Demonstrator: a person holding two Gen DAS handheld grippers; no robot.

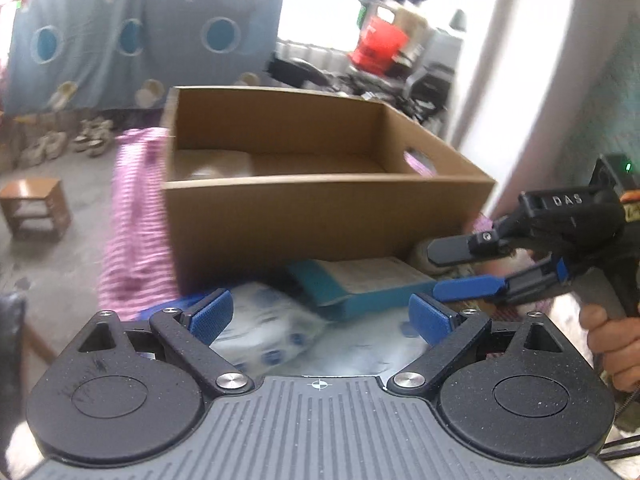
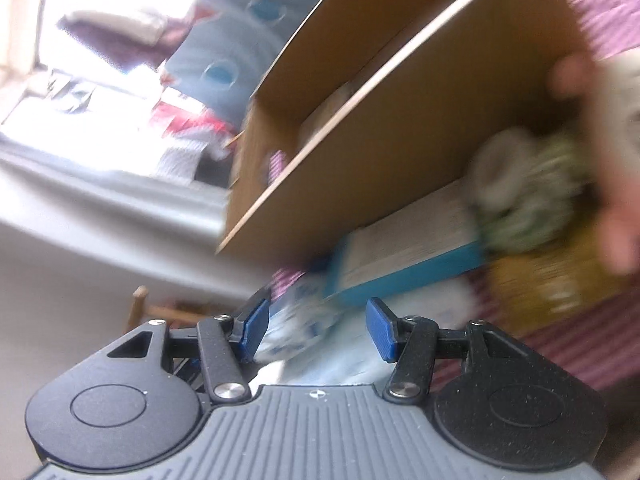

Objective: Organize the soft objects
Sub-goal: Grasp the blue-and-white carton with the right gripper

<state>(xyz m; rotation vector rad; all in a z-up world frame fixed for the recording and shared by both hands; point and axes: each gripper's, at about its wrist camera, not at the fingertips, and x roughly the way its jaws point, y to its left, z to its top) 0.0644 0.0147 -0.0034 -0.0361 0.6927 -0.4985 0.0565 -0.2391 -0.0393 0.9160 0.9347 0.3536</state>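
An open cardboard box [image 1: 320, 216] [image 2: 400, 140] stands on a pink striped cloth [image 1: 136, 220] [image 2: 580, 344]. In front of it lie a teal-edged book [image 1: 360, 280] [image 2: 404, 252] and a soft white pack with blue print [image 1: 264, 328] [image 2: 304, 328]. My left gripper [image 1: 320, 316] hangs wide open just above the pack, pads clear of it. My right gripper [image 1: 434, 270] [image 2: 316, 330], rolled on its side in a hand [image 1: 608, 340], is open over the pack's right end. A blurred beige and green soft toy [image 2: 528, 196] leans on the box's front wall.
A yellow patterned thing [image 2: 548, 280] lies beside the book. A small wooden stool [image 1: 36, 208] and several shoes [image 1: 92, 140] sit on the floor to the left, below a hanging blue-grey cloth [image 1: 140, 40]. Cluttered shelves [image 1: 380, 52] stand behind the box.
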